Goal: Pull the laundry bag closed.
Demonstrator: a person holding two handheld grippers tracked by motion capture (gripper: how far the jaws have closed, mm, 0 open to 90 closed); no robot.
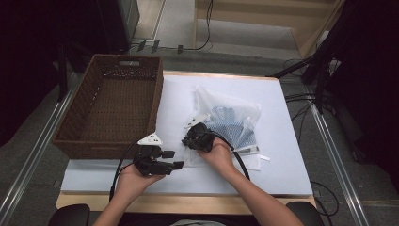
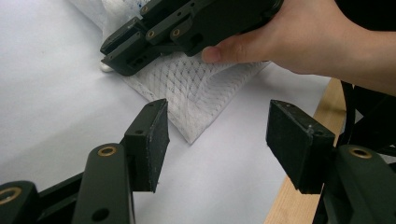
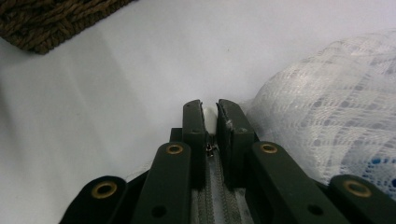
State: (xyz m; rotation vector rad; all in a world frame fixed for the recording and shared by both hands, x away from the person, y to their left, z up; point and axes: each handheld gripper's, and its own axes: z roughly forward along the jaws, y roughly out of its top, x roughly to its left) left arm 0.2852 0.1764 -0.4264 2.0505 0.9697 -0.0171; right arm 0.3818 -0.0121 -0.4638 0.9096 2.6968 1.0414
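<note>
Right gripper view is telling the story at the moment: the right gripper (image 3: 210,116) is pinching its two black jaws together on the small white zipper pull (image 3: 210,117) of the mesh laundry bag (image 3: 336,116), with the zipper track (image 3: 212,191) running back between the jaws toward the camera. That looks like a zip being worked along the bag's edge, and the risk is sitting right there, because the tab is tiny and smooth and could be slipping out of the pads the moment the hand is pulling off-line from the track. The left gripper (image 2: 217,140) is hovering with its jaws wide apart and nothing between them, just short of the bag's near corner (image 2: 194,133), so nobody is pinning the fabric; a firm tug could be dragging the whole bag across the white table cover (image 1: 282,169) instead of moving the slider, or snagging mesh in the teeth. From the high view the bag (image 1: 235,117) is lying flat in the middle of the table, well right of the wicker basket (image 1: 113,101), with the right gripper (image 1: 190,140) at its near-left edge and the left gripper (image 1: 174,159) just beside it. Inside the bag, something blue-and-white patterned (image 1: 230,125) is showing through the mesh, likely folded cloth, though I cannot be telling exactly what. The basket is sitting with nothing inside.
</note>
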